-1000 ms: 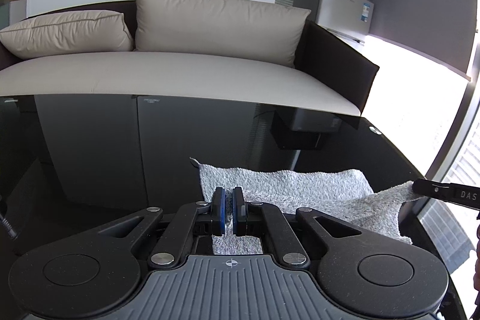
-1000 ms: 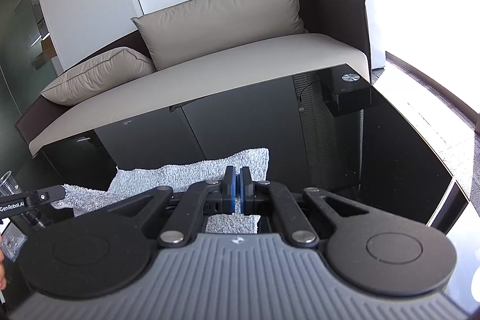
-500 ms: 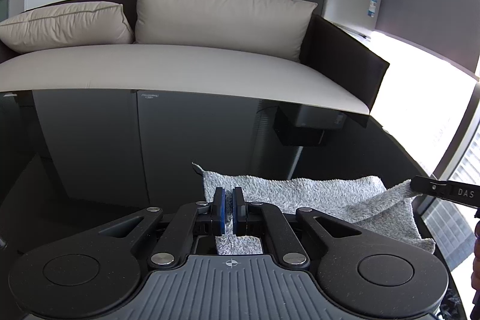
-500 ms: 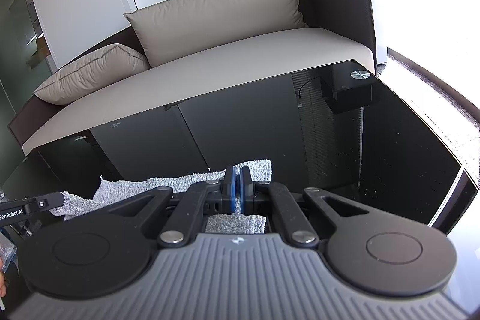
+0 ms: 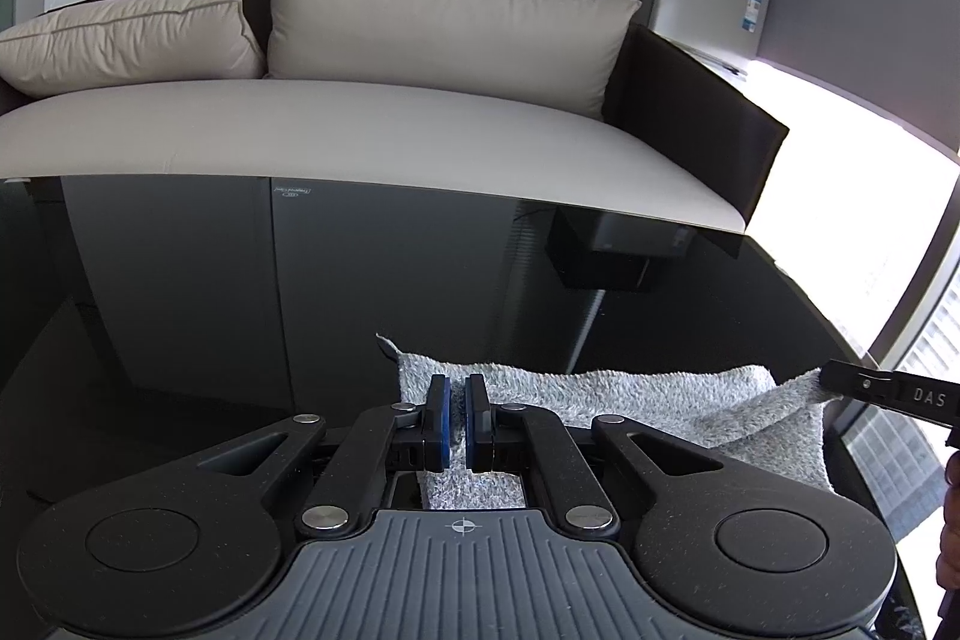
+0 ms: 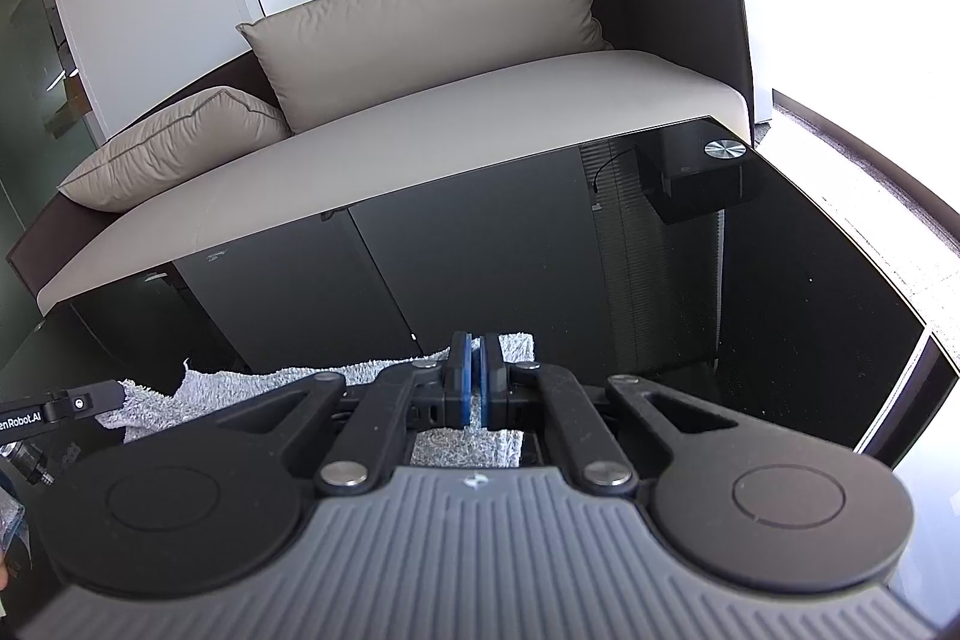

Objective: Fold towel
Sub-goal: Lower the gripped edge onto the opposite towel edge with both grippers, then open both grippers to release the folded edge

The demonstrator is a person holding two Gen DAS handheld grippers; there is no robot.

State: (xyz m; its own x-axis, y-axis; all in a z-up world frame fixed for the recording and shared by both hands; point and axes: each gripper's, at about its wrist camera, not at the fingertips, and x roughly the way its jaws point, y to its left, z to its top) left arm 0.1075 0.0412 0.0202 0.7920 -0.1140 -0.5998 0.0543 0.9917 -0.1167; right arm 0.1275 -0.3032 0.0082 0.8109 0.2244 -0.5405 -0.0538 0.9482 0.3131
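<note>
Two corners of towel (image 5: 630, 400) pinched: left gripper (image 5: 457, 421) and right gripper (image 6: 477, 382), both clenched on cloth, low centre frame. Risk: thin pinch slipping, uneven pull skewing fold on glossy desk (image 5: 180, 310).

Both tools alike: left gripper (image 5: 456, 421) and right gripper (image 6: 478, 381) matte black, paired linkage arms with silver pivot screws, round side discs, ribbed grey base bearing a small white mark, blue-padded fingers (image 5: 441, 421), white lettering on the side.

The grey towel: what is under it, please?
Under the towel lies the black glass table. The left gripper and right gripper each pinch a raised corner; the table beneath the cloth is covered.
</note>
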